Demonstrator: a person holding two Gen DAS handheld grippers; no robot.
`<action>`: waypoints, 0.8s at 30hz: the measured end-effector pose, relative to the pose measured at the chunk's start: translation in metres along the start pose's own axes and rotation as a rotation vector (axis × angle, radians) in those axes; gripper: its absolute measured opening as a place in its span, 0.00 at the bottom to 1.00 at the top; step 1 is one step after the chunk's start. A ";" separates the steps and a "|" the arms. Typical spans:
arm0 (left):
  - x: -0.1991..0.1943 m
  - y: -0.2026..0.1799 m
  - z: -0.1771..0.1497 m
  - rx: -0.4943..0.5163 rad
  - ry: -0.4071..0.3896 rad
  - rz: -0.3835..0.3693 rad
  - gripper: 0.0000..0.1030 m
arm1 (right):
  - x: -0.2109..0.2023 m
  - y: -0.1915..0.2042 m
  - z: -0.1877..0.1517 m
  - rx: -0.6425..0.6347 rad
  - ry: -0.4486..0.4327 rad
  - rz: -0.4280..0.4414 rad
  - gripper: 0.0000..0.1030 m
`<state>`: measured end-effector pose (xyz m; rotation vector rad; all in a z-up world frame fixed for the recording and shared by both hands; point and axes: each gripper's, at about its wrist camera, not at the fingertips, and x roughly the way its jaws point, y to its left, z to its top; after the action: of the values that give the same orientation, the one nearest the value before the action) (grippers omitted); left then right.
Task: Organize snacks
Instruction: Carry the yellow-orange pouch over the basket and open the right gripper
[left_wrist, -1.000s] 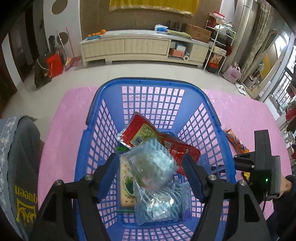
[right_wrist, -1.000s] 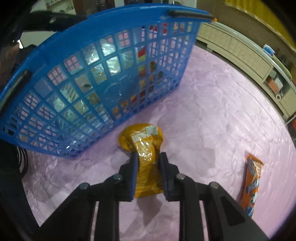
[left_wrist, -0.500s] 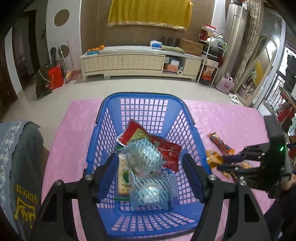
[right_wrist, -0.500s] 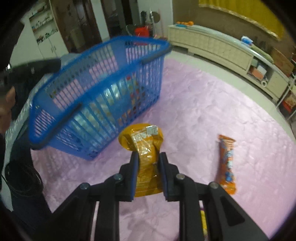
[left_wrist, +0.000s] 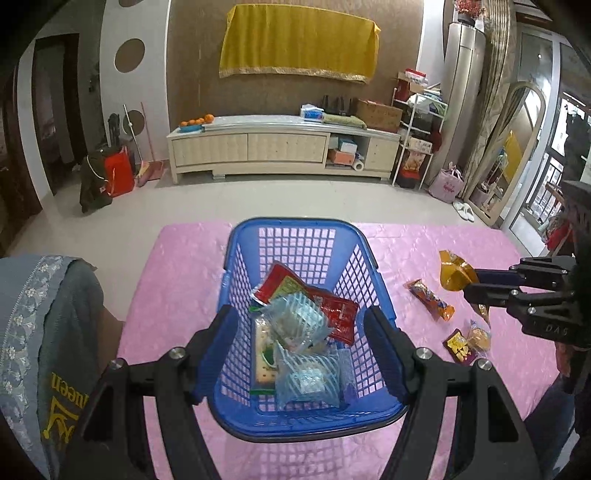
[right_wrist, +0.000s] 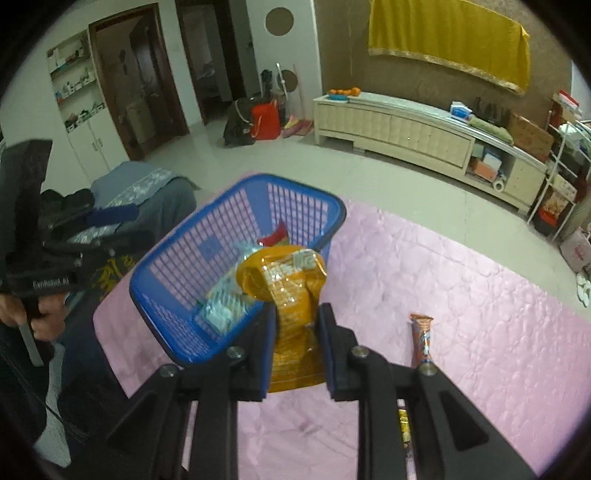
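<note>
Right wrist view: the right gripper (right_wrist: 297, 341) pinches a crinkly orange foil snack packet (right_wrist: 291, 295) just above the near rim of the blue plastic lattice basket (right_wrist: 184, 291), which holds red and clear striped wrappers, while the left gripper (left_wrist: 303, 354), jaws apart and empty, hovers over it.

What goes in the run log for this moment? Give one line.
right tool: shut on orange packet, lifted | left tool: open, over basket | wrapped bar: on table

A pink-covered table (left_wrist: 184, 280) carries a blue basket (left_wrist: 295, 229), an orange bar wrapper (left_wrist: 430, 299) and small packets (left_wrist: 469, 341) below the right gripper (left_wrist: 471, 284).
</note>
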<state>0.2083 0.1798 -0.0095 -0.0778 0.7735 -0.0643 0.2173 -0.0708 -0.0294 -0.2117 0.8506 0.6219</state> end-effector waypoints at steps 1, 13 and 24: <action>-0.001 0.002 0.001 0.000 -0.003 0.004 0.67 | 0.000 0.003 0.006 0.000 -0.006 -0.002 0.26; 0.005 0.022 0.010 0.004 -0.004 0.049 0.70 | 0.031 0.034 0.059 -0.060 -0.008 -0.014 0.27; 0.038 0.046 0.019 -0.007 0.041 0.079 0.70 | 0.091 0.030 0.085 -0.088 0.065 -0.093 0.28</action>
<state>0.2506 0.2231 -0.0265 -0.0524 0.8175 0.0115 0.2984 0.0272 -0.0407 -0.3511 0.8715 0.5681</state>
